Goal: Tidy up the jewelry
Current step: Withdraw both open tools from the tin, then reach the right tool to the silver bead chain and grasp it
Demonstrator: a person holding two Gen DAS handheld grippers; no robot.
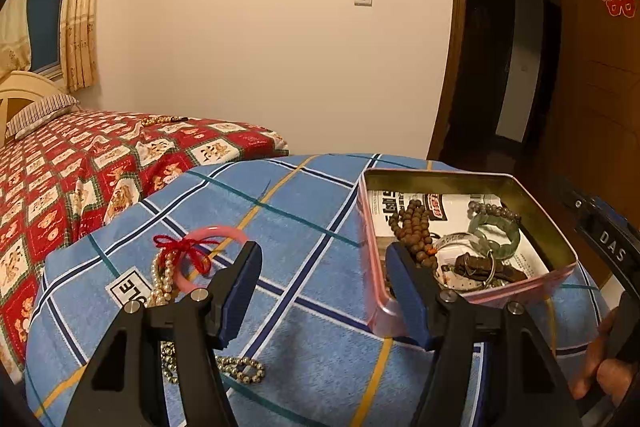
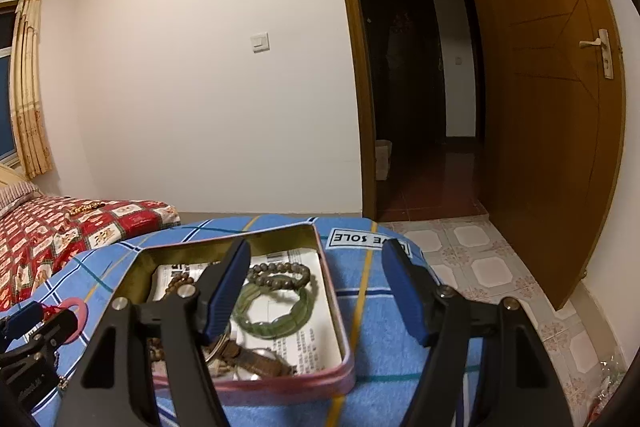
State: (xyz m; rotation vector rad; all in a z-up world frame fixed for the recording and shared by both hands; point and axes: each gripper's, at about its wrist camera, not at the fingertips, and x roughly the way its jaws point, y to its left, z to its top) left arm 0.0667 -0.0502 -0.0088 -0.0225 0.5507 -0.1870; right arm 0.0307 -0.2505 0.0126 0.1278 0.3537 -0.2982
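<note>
An open pink tin [image 1: 374, 267] stands on the blue checked cloth [image 1: 304, 211]. It holds a brown bead string [image 1: 412, 227], a green bangle [image 1: 496, 235], a silver bangle and a brown strap. Left of the tin lie a pink bangle with a red string [image 1: 208, 235], a pearl strand [image 1: 162, 279] and a gold bead chain [image 1: 240, 373]. My left gripper [image 1: 323, 249] hangs open over the cloth between the bangle and the tin, with nothing in it. My right gripper [image 2: 317, 245] is open and empty, straddling the right wall of the tin [image 2: 340, 327], near the green bangle [image 2: 276, 311].
A bed with a red patterned cover [image 1: 80, 167] lies to the left, with a bead string [image 1: 160, 121] on it. An open wooden door [image 2: 540, 107] and tiled floor [image 2: 480, 267] are on the right. A hand [image 1: 600, 367] shows at the right edge of the left wrist view.
</note>
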